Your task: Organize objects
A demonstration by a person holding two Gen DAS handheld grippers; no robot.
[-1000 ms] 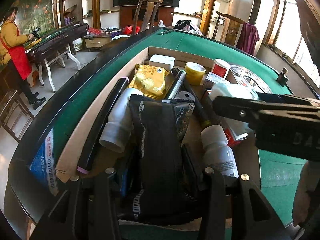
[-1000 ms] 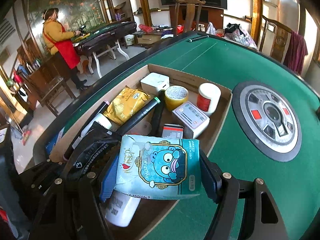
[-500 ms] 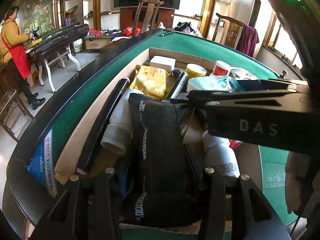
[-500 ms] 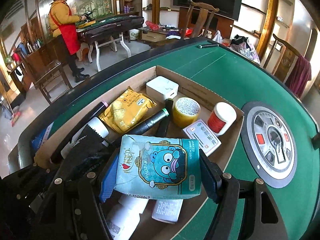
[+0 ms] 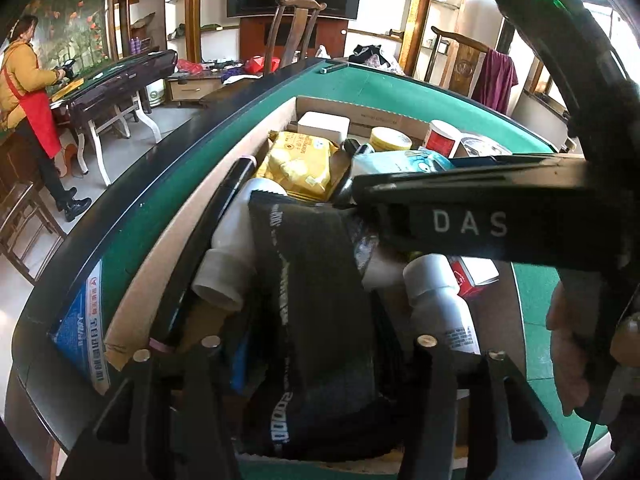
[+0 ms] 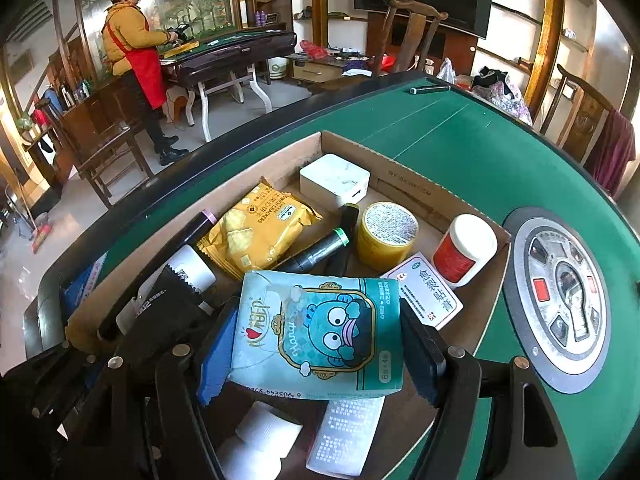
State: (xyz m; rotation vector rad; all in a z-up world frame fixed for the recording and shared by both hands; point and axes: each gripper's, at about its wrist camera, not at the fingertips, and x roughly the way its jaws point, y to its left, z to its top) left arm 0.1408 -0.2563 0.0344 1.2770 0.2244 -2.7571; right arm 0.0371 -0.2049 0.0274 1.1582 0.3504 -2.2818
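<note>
Two tools | right tool (image 6: 320,344) clamps tissue pack (image 6: 320,332) | left tool (image 5: 316,364) parted, black pouch (image 5: 320,300) partly hidden

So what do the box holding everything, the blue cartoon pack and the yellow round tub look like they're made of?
The box looks like plain brown corrugated cardboard: matte, with thin folded walls and printed lettering. The blue cartoon pack looks like soft, glossy plastic film: it crinkles and catches the light between the right gripper fingers. The yellow round tub is probably smooth plastic with a printed top seal, though that is less certain.
</note>
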